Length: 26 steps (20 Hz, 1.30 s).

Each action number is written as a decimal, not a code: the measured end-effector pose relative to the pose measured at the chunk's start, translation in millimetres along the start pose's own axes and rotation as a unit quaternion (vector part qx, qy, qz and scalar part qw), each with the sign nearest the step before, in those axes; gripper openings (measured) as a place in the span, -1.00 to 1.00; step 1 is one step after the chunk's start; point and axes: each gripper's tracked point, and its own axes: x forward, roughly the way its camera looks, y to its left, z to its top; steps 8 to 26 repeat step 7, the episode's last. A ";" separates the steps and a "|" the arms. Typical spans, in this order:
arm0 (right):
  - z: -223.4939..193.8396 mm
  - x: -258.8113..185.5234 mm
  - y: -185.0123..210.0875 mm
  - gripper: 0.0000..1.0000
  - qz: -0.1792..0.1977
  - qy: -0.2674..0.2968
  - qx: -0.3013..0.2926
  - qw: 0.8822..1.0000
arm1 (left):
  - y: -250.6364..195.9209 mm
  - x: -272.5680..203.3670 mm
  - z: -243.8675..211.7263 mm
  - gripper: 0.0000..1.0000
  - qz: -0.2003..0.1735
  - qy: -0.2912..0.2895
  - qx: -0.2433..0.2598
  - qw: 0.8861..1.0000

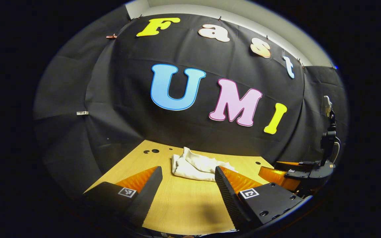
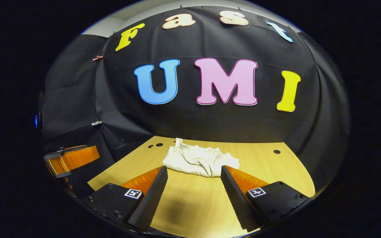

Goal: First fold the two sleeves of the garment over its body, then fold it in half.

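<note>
the white garment (image 2: 199,161) lies crumpled at the frame's centre, on the desk (image 2: 190,205) near the booth's wall. both the left hand-held gripper (image 1: 188,172) and right hand-held gripper (image 2: 193,172) hang wide, empty, short of it. bunched cloth may hide the sleeves, so a pinch could catch several layers. the left gripper view adds a stand at right.

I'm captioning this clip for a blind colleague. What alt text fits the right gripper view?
A crumpled white garment lies on a wooden table before a black cloth wall. The right gripper hangs open above the table in the foreground, short of the garment, holding nothing. The left gripper shows at the far left edge.
</note>
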 end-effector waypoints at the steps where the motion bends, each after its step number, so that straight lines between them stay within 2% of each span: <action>1: 0.4 -0.8 5.5 0.97 0.008 0.002 0.001 1.000 | 1.3 0.5 0.0 0.95 0.004 0.000 0.005 1.000; 4: 11.8 -4.2 22.4 0.98 0.025 -0.018 -0.006 0.999 | -2.6 -1.0 -0.8 0.95 0.006 0.006 0.006 1.000; 7: 2.7 -1.8 29.9 0.98 0.037 -0.006 -0.010 0.999 | -2.7 -5.5 -5.1 0.95 0.007 0.010 0.013 1.000; 26: 2.7 -1.8 29.9 0.98 0.037 -0.006 -0.010 0.999 | -2.7 -5.5 -5.1 0.95 0.007 0.010 0.013 1.000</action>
